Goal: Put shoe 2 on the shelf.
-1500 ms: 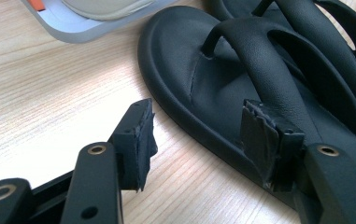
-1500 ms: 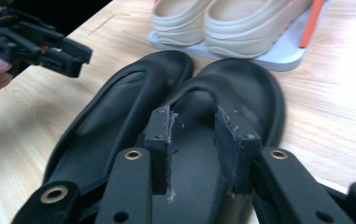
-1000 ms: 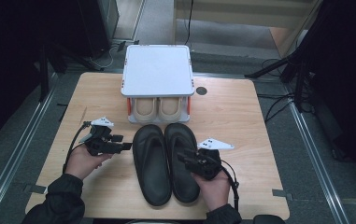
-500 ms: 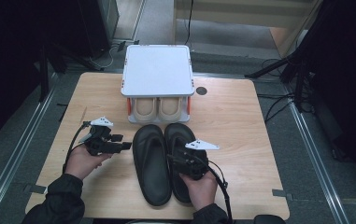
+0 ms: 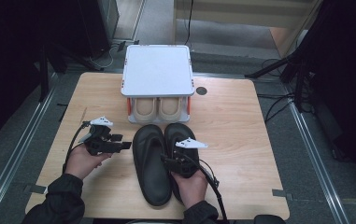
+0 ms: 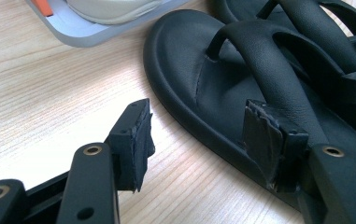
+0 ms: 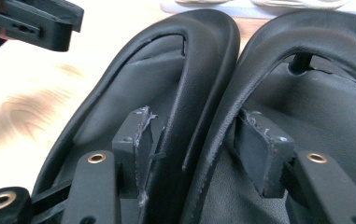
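1. Two black rubber thong sandals lie side by side, touching, on the light wooden worktop (image 5: 241, 140): the left sandal (image 5: 150, 163) and the right sandal (image 5: 181, 140), toes towards a white-lidded rack (image 5: 158, 70) holding a beige pair of shoes (image 5: 159, 108).
2. Your right gripper (image 5: 168, 161) sits over the sandals' adjoining inner edges. Its jaws have just been opening and stand wide, one in each sandal; the two inner rims lie between them, and the pads do not press.
3. Your left gripper (image 5: 124, 145) hovers just beside the left sandal's outer edge, jaws wide apart, holding nothing.
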